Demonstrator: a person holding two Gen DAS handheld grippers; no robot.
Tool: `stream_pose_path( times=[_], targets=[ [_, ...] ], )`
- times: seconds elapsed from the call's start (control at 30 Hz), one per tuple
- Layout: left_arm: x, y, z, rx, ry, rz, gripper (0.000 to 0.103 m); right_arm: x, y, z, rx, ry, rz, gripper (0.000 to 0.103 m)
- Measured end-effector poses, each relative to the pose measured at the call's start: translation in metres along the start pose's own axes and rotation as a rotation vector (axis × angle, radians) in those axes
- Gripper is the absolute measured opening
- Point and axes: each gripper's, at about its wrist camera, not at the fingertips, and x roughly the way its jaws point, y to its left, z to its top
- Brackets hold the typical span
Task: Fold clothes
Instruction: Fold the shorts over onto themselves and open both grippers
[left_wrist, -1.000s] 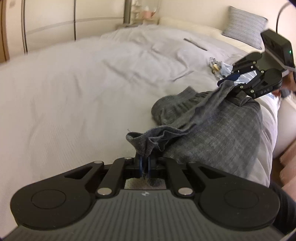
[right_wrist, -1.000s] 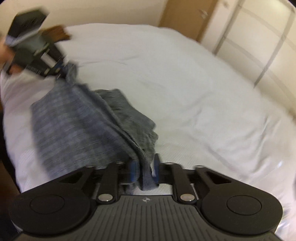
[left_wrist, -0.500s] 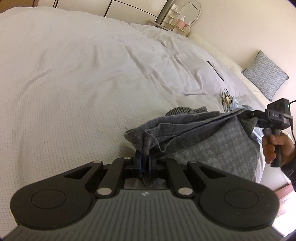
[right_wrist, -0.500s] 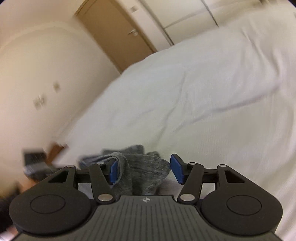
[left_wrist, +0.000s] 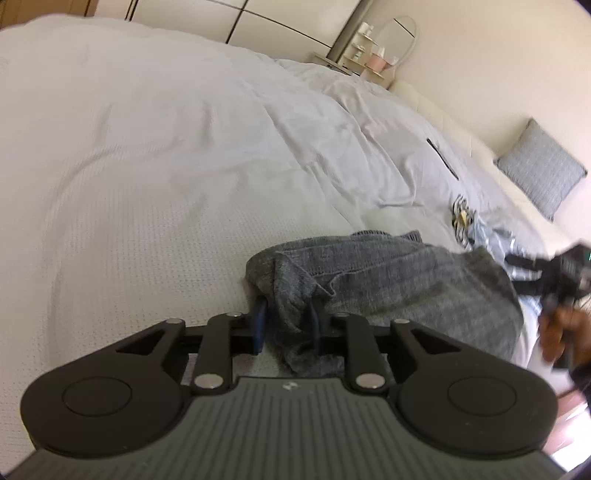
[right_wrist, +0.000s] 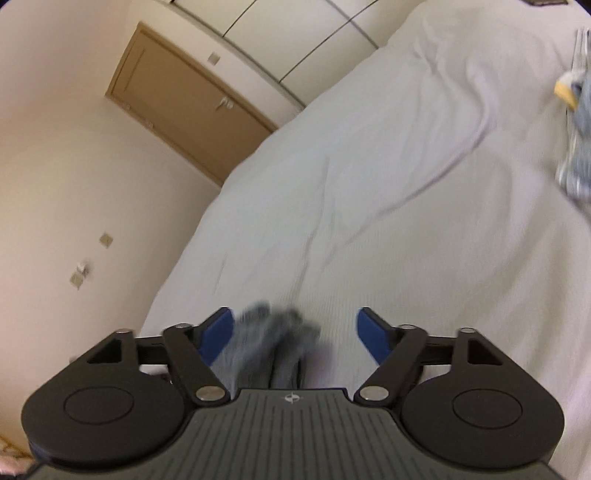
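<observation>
A grey knit garment lies folded over on the white bed, near its front edge. My left gripper stands open, its blue pads slightly apart, with the garment's left corner hanging loose between them. In the left wrist view my right gripper is a blur at the garment's right end, held by a hand. In the right wrist view my right gripper is wide open, and a blurred bunch of the grey garment lies between its fingers, nearer the left pad.
A striped pile of clothes lies beyond the garment and shows again as the striped pile at the right edge. A grey pillow, a thin dark object, a mirror stand and a brown door surround the bed.
Both grippers carried the garment's edge over and laid it down. The right one let go first and has opened wider. The left one, shut on the corner half a second ago, has now opened.
</observation>
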Motion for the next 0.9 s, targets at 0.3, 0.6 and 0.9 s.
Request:
stream_pose_path(
  times=[0.3,0.6,0.9],
  targets=[
    [0.005,0.002,-0.001,-0.047,-0.013,-0.025,0.004,0.035,-0.013,-0.021,0.101,0.028,0.087,0.061],
    [-0.04,0.004,0.001,-0.091,-0.165,-0.048,0.003,0.014,0.01,-0.009,0.013,-0.042,0.06,0.004],
    [-0.001,0.034,0.0,-0.189,-0.076,0.009,0.009,0.056,0.02,0.004,-0.106,0.014,-0.028,0.002]
  ],
)
